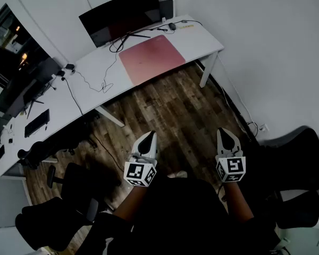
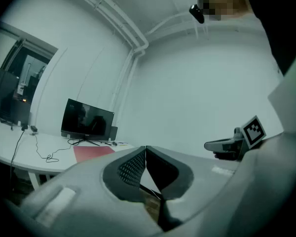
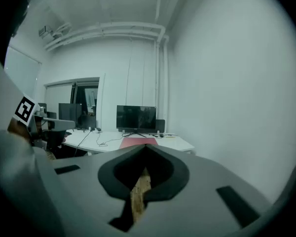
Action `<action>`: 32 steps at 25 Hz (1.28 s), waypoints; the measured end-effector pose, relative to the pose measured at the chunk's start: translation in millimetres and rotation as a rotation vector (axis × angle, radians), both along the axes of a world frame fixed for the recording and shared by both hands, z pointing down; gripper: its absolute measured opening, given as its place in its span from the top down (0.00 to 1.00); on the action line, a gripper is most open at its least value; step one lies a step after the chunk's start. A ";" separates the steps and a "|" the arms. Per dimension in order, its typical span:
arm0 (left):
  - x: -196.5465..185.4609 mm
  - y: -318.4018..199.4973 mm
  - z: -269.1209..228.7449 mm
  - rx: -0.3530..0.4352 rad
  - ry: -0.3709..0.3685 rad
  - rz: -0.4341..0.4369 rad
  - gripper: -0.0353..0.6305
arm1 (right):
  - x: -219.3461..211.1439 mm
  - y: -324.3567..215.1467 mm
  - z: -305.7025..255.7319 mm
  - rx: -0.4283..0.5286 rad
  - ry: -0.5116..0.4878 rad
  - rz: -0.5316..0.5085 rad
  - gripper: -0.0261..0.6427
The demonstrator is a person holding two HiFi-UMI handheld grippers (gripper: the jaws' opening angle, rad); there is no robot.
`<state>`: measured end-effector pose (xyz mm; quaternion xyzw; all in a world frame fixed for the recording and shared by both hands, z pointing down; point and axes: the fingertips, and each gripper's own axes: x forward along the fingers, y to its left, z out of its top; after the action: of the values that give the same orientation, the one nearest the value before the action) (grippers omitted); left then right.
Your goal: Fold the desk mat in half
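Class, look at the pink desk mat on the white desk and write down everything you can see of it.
The desk mat is a reddish-pink rectangle with rounded corners, thin and smooth-looking; its material is unclear. It lies flat and fully unfolded on the white desk, just in front of the monitor, its front edge close to the desk's front edge. Nothing appears to rest on it, though a black cable runs close by its back left corner.
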<state>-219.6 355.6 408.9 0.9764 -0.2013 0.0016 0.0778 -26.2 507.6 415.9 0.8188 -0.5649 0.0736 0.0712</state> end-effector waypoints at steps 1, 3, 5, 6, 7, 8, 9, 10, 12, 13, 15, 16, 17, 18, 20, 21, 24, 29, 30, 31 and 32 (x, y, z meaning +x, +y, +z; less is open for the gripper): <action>-0.3 0.1 -1.1 0.002 0.002 -0.002 0.91 | 0.8 1.5 0.5 0.005 -0.007 0.003 0.97; -0.5 -0.2 -2.7 0.004 0.004 -0.008 0.91 | 1.7 3.7 1.0 0.008 -0.012 0.006 0.97; 0.2 -1.9 -3.0 -0.002 0.002 -0.013 0.91 | 1.2 3.8 0.7 -0.013 0.016 0.000 0.96; 1.0 -2.8 -2.8 -0.007 0.000 -0.013 0.91 | 0.6 3.5 -0.1 -0.028 0.039 -0.004 0.96; 2.1 -3.0 -2.7 -0.009 -0.001 -0.012 0.91 | -0.1 3.7 -1.4 -0.039 0.058 -0.009 0.96; 3.3 -2.4 -2.5 -0.008 -0.002 -0.010 0.91 | -0.7 4.9 -2.7 -0.042 0.069 -0.013 0.96; 4.6 -1.7 -2.3 -0.005 -0.003 -0.009 0.91 | -0.8 6.7 -3.6 -0.037 0.070 -0.018 0.96; 5.9 -1.3 -2.3 -0.003 -0.002 -0.010 0.91 | -0.4 8.7 -3.7 -0.031 0.065 -0.021 0.96; 8.0 -1.1 -3.3 0.000 0.003 -0.017 0.91 | 1.8 12.8 -1.7 -0.024 0.051 -0.025 0.96; 8.4 -0.3 -3.9 0.000 0.007 -0.021 0.91 | 2.8 15.2 0.1 -0.024 0.045 -0.026 0.96; 7.8 3.1 -3.0 -0.003 0.010 -0.032 0.91 | 2.8 20.6 4.4 -0.024 0.032 -0.032 0.96; 7.4 4.7 -1.3 -0.006 0.008 -0.037 0.91 | 2.4 22.9 7.0 -0.025 0.024 -0.034 0.96; 7.3 5.9 0.6 -0.012 0.005 -0.039 0.91 | 2.4 24.7 9.9 -0.026 0.014 -0.034 0.96; 7.8 6.7 2.3 -0.020 0.001 -0.037 0.91 | 3.1 26.2 12.7 -0.027 0.000 -0.030 0.96; 9.5 6.9 3.9 -0.030 -0.003 -0.026 0.91 | 6.6 27.9 17.9 -0.022 -0.037 -0.016 0.96; 10.3 6.0 3.5 -0.029 -0.005 -0.022 0.91 | 8.6 27.6 20.0 -0.017 -0.053 -0.011 0.96; 12.0 -0.8 2.6 -0.012 -0.015 -0.023 0.91 | 12.5 22.1 26.2 0.000 -0.092 -0.013 0.96; 19.4 -21.9 8.4 -0.012 -0.020 -0.031 0.91 | 18.3 7.9 37.6 0.033 -0.199 -0.022 0.96; 23.3 -27.8 10.8 -0.016 -0.019 -0.031 0.91 | 22.9 5.0 39.4 0.031 -0.213 -0.014 0.96; 27.8 -34.4 13.1 -0.020 -0.018 -0.032 0.91 | 28.9 1.9 41.0 0.030 -0.228 -0.001 0.96; 32.4 -41.1 14.8 -0.026 -0.016 -0.032 0.91 | 35.4 -1.7 42.4 0.030 -0.243 0.012 0.96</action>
<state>-187.1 314.5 423.7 0.9719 -0.2176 0.0106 0.0889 9.2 505.9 458.3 0.8082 -0.5655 0.1641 -0.0105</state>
